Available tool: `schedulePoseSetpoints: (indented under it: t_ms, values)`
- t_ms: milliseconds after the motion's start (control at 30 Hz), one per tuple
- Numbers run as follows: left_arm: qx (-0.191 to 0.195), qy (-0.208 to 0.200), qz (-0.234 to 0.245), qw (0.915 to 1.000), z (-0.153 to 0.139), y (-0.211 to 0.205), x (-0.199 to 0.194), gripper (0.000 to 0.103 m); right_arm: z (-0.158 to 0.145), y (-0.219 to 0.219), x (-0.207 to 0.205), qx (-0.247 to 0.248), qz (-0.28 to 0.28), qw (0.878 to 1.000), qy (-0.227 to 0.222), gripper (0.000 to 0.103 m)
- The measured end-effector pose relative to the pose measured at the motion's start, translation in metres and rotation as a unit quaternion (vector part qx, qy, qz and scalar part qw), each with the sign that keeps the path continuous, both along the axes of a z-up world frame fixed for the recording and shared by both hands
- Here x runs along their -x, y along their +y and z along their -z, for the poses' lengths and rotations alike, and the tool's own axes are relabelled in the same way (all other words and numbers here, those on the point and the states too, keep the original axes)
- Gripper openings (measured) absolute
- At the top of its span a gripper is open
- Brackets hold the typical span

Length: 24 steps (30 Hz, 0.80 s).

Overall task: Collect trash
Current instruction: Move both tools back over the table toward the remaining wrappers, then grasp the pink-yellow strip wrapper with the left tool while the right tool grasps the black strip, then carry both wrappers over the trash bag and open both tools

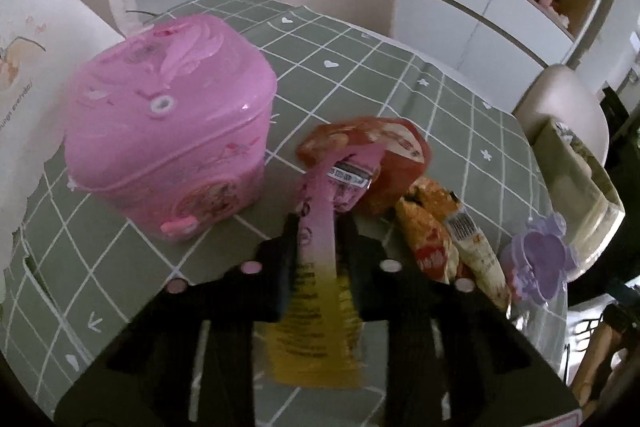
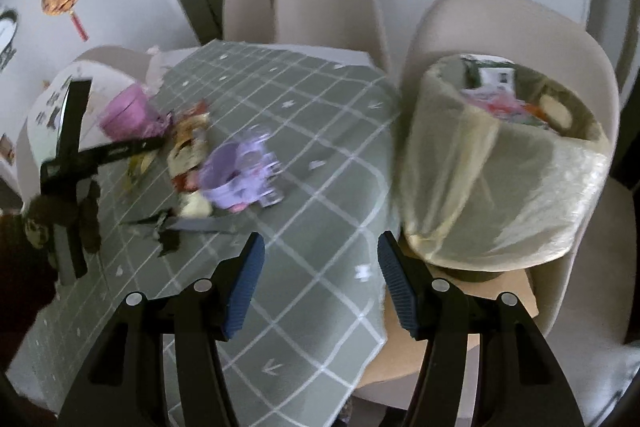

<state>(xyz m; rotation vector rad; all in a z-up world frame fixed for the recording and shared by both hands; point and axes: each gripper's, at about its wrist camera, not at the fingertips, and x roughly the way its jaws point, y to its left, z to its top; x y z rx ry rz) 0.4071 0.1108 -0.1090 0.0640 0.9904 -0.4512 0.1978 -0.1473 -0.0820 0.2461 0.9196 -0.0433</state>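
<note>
Gaping wide and empty, the right hand-held gripper hangs over the counter's near edge. Just off that edge stands a bag-lined bin holding wrappers. A shut pink box sits near the counter's far side. Beside it, the left hand-held gripper pinches a pink-and-yellow wrapper, with other wrappers and a purple cup close by.

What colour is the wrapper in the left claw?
The wrapper fades from pink to yellow with dark print, clearest in the left wrist view.

Wrapper print – blurred; purple cup smeared
</note>
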Motion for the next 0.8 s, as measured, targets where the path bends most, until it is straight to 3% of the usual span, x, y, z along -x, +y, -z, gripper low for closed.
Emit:
schedulePoseSetpoints:
  t_ms: [133,400,567,800]
  values:
    - [0.006,-0.005,0.01,0.9999,-0.012,0.007,0.018,0.017,0.003,0.03,-0.006,-0.005,-0.037,0.999,0.003,0.056]
    - [0.032,0.011,-0.029,0.999,-0.031,0.05,0.042,0.017,0.004,0.086,-0.031,-0.023,-0.123,0.992,-0.005,0.055]
    - [0.032,0.008,-0.041,0.9986,-0.035,0.07,0.048,0.017,0.014,0.117,-0.057,-0.032,-0.169,0.985,0.013,0.036]
    - [0.049,0.014,-0.051,0.9974,-0.034,0.086,0.047,0.017,0.04,0.141,-0.084,-0.02,-0.189,0.981,0.044,0.036]
